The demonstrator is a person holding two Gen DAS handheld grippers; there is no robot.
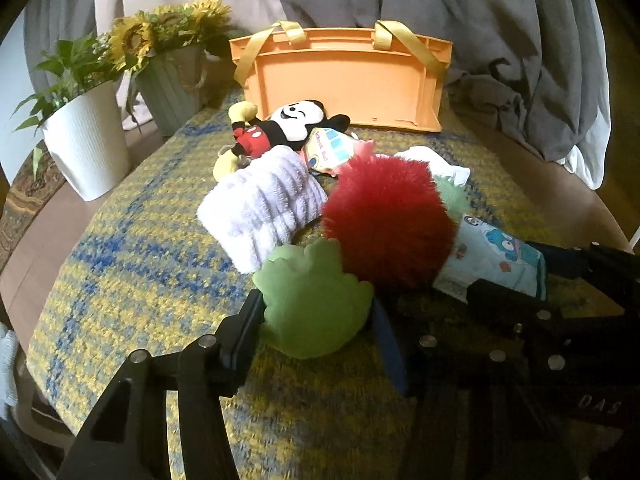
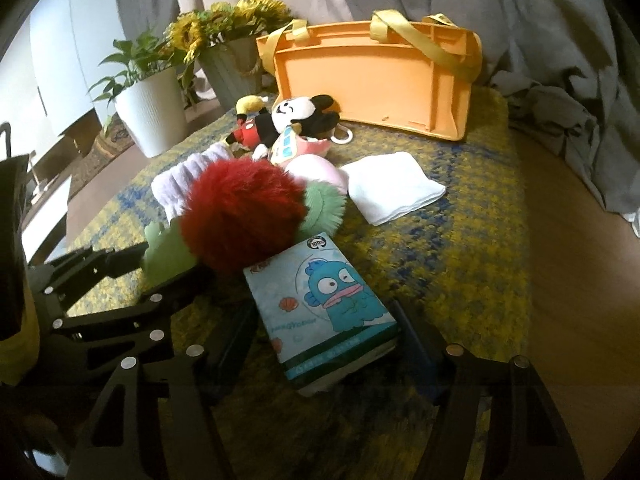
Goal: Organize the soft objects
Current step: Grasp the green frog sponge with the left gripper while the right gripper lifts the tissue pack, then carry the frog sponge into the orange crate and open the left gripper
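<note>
A green soft toy [image 1: 316, 320] sits between the fingers of my left gripper [image 1: 316, 304], and both pads press its sides. My right gripper [image 2: 326, 308] is closed on a pale blue tissue pack [image 2: 332, 300] printed with a blue cartoon fish, a finger against each long side. Both lie on the yellow-and-blue cloth [image 1: 140, 280]. A red fluffy pompom [image 1: 388, 220] touches both items. Behind it lie a lilac rolled towel [image 1: 260, 208], a mouse plush [image 1: 280, 128], a bus-print pouch [image 1: 328, 152], a mint fluffy ball [image 2: 324, 208] and a folded white cloth [image 2: 394, 192].
An orange bag [image 1: 344, 80] with yellow handles stands at the far edge of the cloth. A white plant pot [image 1: 86, 148] and a green pot of sunflowers [image 1: 172, 92] stand at the back left. Grey fabric hangs behind. Bare wooden tabletop [image 2: 580, 280] shows to the right.
</note>
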